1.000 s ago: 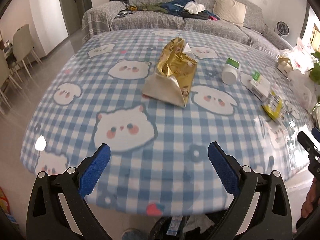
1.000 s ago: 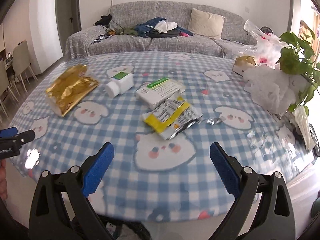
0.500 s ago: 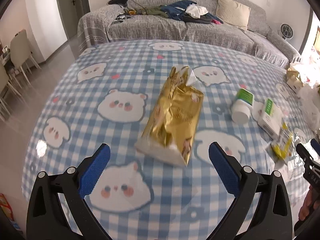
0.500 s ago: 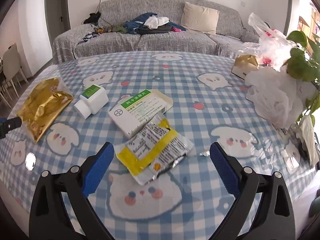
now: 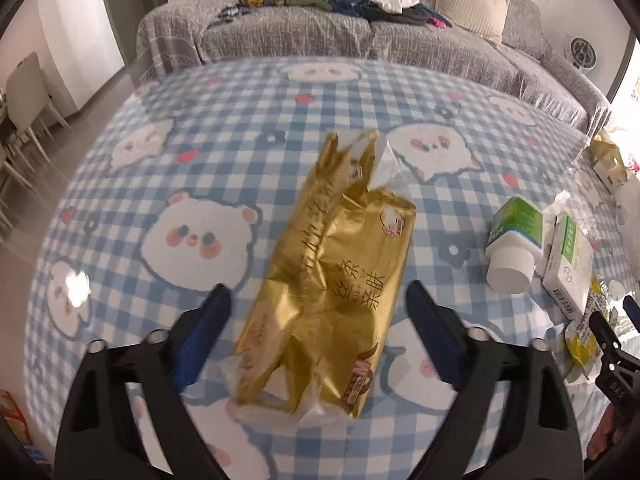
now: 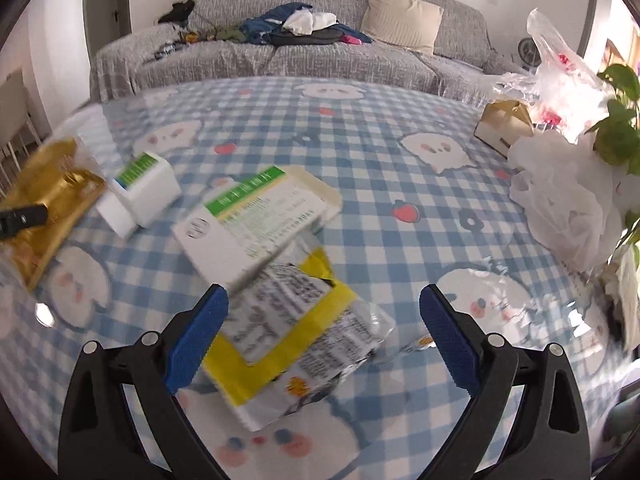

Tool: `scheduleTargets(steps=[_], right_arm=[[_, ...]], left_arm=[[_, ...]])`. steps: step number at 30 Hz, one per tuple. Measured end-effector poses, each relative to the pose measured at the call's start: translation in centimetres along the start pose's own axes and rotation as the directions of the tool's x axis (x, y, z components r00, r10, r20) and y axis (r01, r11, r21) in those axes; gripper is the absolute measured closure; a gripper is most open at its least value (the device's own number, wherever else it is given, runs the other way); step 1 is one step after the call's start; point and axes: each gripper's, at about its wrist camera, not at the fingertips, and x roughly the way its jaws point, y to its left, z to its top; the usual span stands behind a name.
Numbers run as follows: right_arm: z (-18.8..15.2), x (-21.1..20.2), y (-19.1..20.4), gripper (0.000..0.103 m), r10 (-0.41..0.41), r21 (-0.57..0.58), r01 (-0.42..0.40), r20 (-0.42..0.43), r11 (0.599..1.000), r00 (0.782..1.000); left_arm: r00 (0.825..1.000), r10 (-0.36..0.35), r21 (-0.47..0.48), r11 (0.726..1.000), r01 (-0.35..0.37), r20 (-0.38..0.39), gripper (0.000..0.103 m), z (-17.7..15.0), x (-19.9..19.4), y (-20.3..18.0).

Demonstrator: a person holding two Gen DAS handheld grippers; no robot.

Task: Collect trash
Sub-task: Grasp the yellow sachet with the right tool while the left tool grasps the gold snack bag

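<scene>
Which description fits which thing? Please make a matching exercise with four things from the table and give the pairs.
Things:
1. gold bag
2. white bottle
3. medicine box
4. yellow packet

Descriptions:
A. lies on its side, green label
B. between the left gripper's open jaws
C. flat, green stripe, beside the bottle
D. between the right gripper's open jaws

Pairs: 1-B, 2-A, 3-C, 4-D

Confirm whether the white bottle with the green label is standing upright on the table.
No, the white bottle lies on its side on the checked tablecloth, beside the medicine box.
</scene>
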Motion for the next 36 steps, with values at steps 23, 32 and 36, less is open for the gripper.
scheduleTargets(steps=[23, 32, 36], right_arm=[[-0.4, 1.3, -0.9, 0.081, 0.072, 0.0, -0.072, -0.057, 0.997, 0.996], [-0.6, 0.3, -2.2, 0.087, 0.048, 0.056, -0.046, -0.04, 0.997, 0.998], [-0.9, -0.1, -2.7, 0.088, 0.032, 0.075, -0.03, -0.033, 0.997, 0.999]], left_arm=[[1.0, -0.008, 0.028, 1.0, 0.008, -0.014, 0.101, -0.8, 0.6, -1.6], [1.0, -0.014, -0.009, 1.0, 0.014, 0.016, 0.101, -1.2, -0.9, -0.3], [1.0, -0.018, -0.015, 1.0, 0.018, 0.026, 0.101, -1.6, -1.6, 0.0]])
